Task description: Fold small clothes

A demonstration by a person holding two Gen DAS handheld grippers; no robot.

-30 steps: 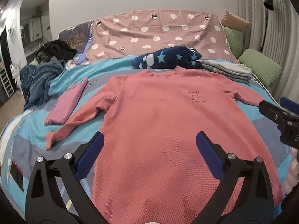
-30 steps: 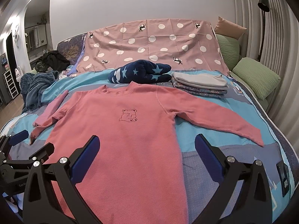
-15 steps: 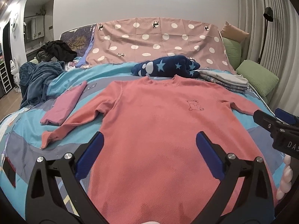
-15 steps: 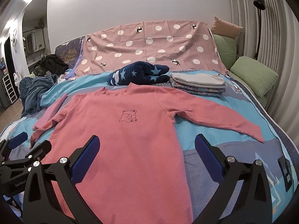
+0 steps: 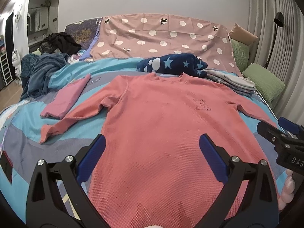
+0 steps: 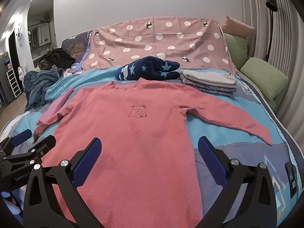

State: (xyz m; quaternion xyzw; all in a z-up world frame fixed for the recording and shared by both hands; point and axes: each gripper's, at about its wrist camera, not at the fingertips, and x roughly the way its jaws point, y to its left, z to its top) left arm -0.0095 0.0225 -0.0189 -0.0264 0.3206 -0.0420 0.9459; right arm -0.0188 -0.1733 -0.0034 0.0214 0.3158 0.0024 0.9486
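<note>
The bed under me carries a blue and grey patterned cover, and spread flat in its middle, front up, lies the pink long-sleeved shirt with both sleeves stretched out to the sides and a small bear outline on the chest. Behind the shirt's collar a spotted pink sheet drapes up toward the wall, with a navy star-print bundle just at the neckline and a folded stack of grey clothes beside that bundle. A folded pink piece lies beside the shirt's outstretched sleeve. My left tongs hang wide apart over the shirt's hem, holding nothing; my right tongs likewise stand wide and empty over the hem.
</note>
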